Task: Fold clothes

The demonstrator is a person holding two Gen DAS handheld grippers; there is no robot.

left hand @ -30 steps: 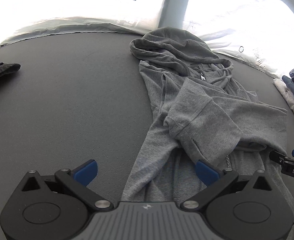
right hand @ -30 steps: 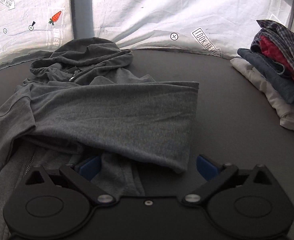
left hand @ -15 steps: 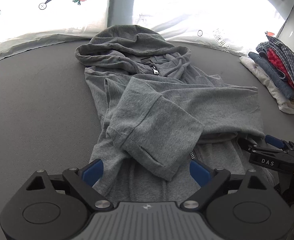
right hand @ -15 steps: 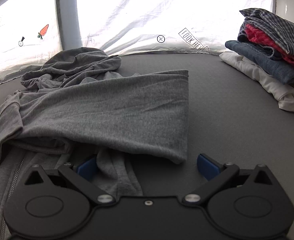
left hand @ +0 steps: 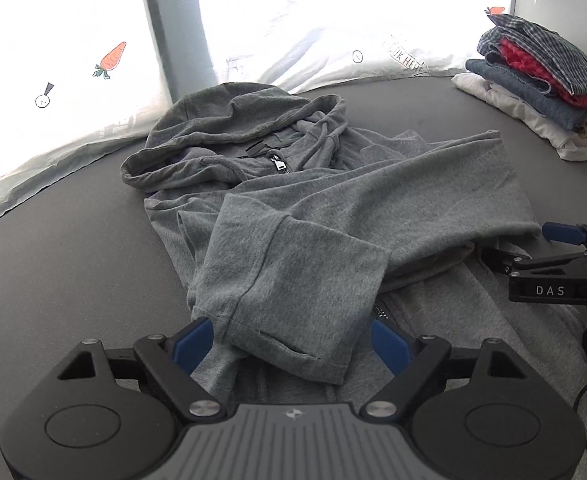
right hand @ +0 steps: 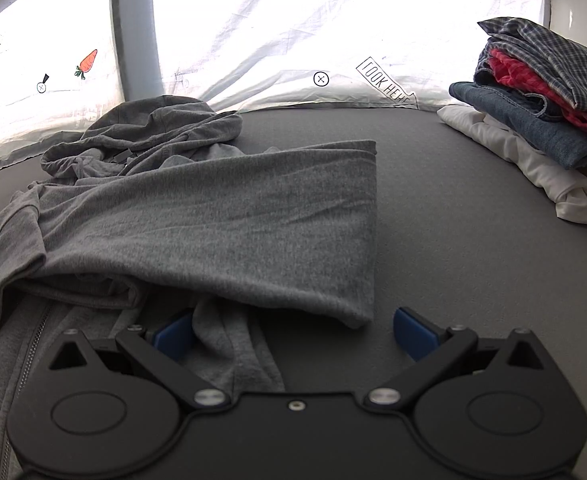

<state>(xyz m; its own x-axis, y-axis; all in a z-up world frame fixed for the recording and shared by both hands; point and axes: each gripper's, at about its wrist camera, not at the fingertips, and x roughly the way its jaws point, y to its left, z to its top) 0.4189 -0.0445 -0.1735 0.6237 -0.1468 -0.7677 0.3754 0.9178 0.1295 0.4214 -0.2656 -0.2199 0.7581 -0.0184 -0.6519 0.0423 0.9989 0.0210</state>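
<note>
A grey zip hoodie (left hand: 293,208) lies on the dark grey surface, hood at the far end, both sleeves folded across the body. My left gripper (left hand: 291,344) is open, its blue pads on either side of the near sleeve cuff (left hand: 289,300) at the hoodie's lower part. My right gripper (right hand: 293,332) is open at the hoodie's right side, with the hem fabric (right hand: 233,344) between its pads and the folded sleeve (right hand: 221,232) just ahead. The right gripper (left hand: 521,252) also shows at the right of the left wrist view.
A stack of folded clothes (right hand: 533,108), checked, red, denim and white, sits at the far right (left hand: 533,84). A white printed sheet (right hand: 293,40) rises behind the surface. Bare grey surface (right hand: 473,240) lies between hoodie and stack.
My left gripper has swung right from the hoodie's left edge and now sits over the sleeve cuff. My right gripper has edged slightly forward. Both stay open.
</note>
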